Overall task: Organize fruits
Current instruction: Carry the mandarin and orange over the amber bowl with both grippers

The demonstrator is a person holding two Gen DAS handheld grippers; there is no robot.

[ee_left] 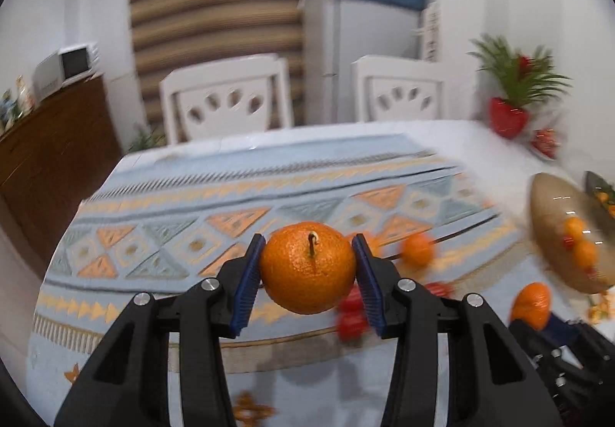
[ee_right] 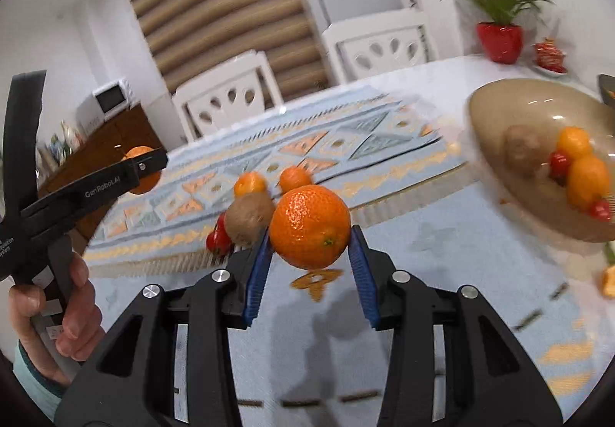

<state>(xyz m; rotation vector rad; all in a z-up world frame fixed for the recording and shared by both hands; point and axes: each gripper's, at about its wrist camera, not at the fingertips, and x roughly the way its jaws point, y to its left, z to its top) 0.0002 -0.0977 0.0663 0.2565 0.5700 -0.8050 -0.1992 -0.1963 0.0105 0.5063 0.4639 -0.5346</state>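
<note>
While the patterned tablecloth (ee_right: 384,234) carries a tan glass bowl (ee_right: 499,111) of fruit at its right, each tool grips fruit above it: the left gripper (ee_left: 307,267) clamps a stemmed mandarin (ee_left: 307,273), the right gripper (ee_right: 311,261) clamps another mandarin (ee_right: 309,227), near a kiwi (ee_right: 248,217).

Each fisheye camera sits behind its own claw and looks forward along the two fingers, slightly downward over the worktop (ee_left: 153,234). The left view faces the two white chairs (ee_left: 226,96) from close above the patterned cloth. The right view stands further right and sees the left claw (ee_right: 142,167) at its left edge. Both views share the brown bowl (ee_right: 496,111), the chairs and the red-potted plant (ee_left: 511,88).
</note>
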